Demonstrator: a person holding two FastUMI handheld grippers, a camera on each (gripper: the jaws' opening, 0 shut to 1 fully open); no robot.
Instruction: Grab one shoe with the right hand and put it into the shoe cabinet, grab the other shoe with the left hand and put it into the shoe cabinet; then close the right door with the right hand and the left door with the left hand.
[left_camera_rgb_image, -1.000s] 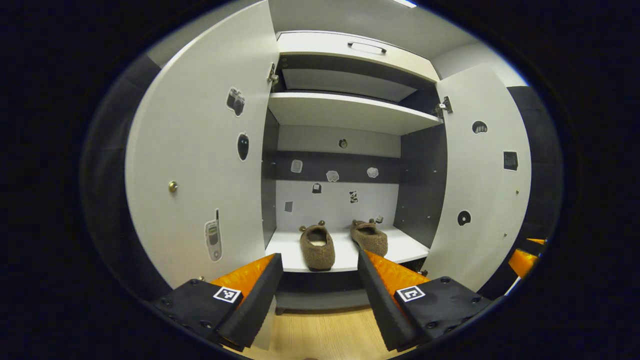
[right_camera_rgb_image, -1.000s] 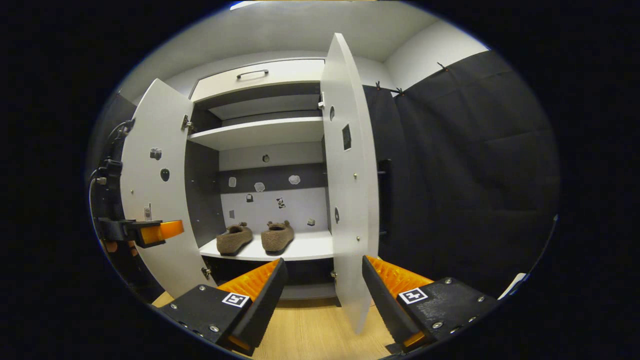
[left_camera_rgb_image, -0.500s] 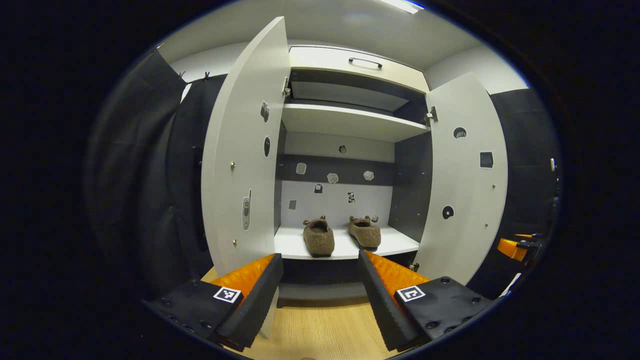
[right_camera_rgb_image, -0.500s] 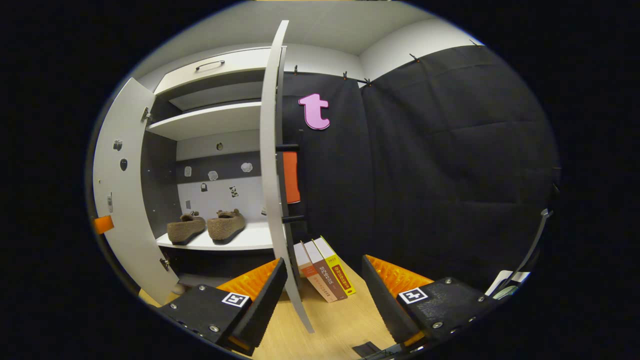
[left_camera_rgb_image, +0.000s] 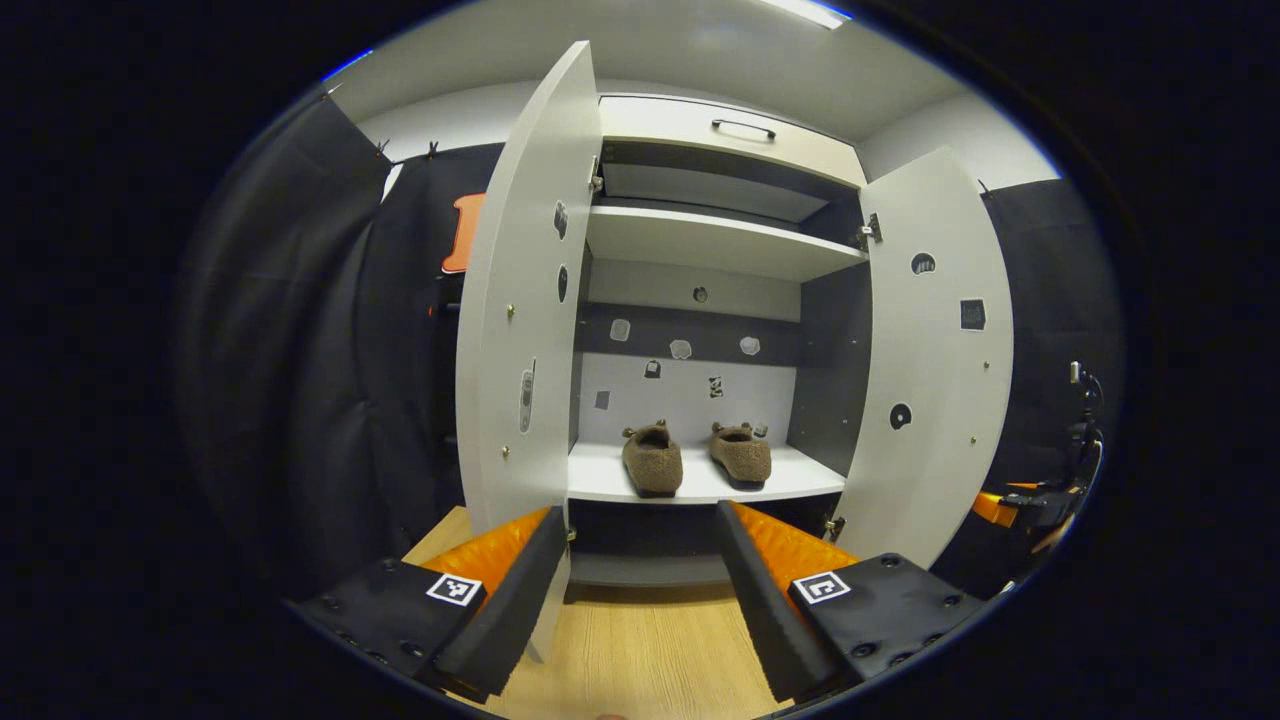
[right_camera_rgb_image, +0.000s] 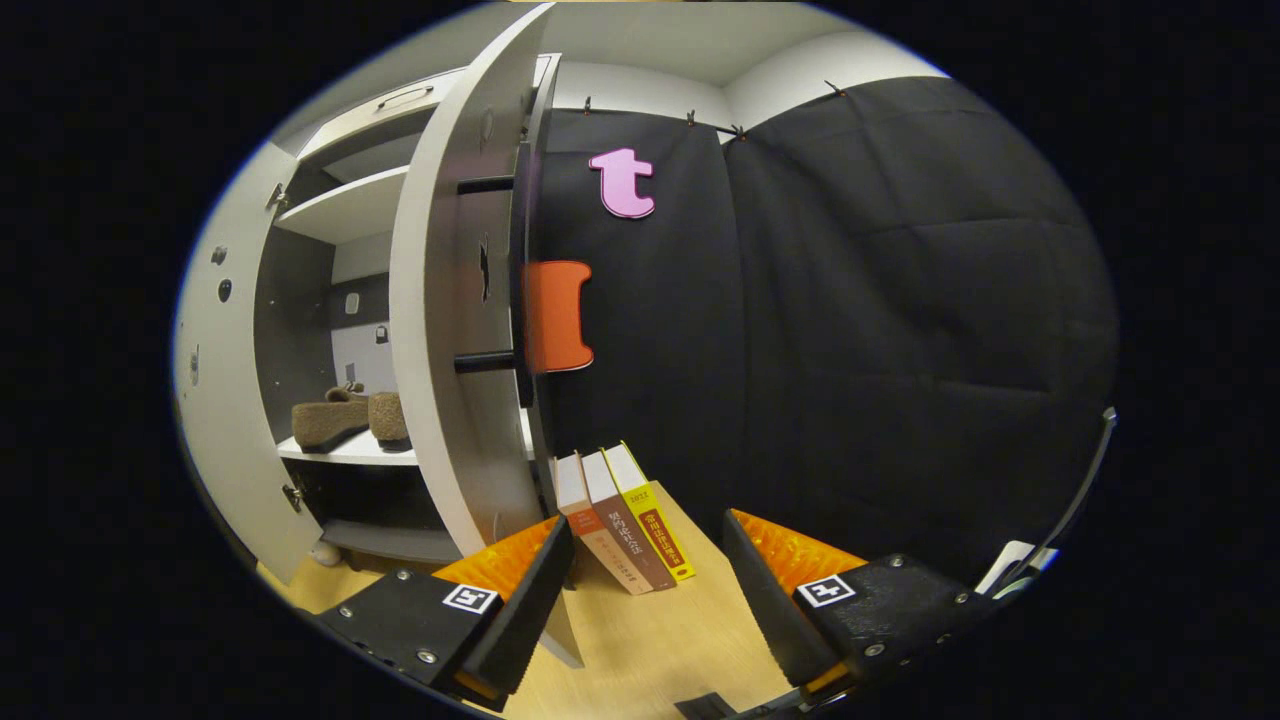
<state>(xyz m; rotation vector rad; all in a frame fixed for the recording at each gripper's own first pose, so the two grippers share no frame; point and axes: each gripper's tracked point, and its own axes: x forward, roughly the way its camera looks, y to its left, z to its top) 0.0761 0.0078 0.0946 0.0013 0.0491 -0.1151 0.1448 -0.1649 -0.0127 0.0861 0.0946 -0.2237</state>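
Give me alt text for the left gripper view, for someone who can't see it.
Two brown shoes sit side by side on the lower shelf of an open shoe cabinet, with the left door and right door both swung wide. The left gripper, open and empty, points at the cabinet above a wooden floor.

A white shoe cabinet (left_camera_rgb_image: 720, 240) stands with its left door (left_camera_rgb_image: 525, 300) and right door (left_camera_rgb_image: 935, 340) swung open. Two brown fuzzy shoes, one (left_camera_rgb_image: 652, 462) beside the other (left_camera_rgb_image: 742, 455), sit heels outward on the lower shelf (left_camera_rgb_image: 700, 485).
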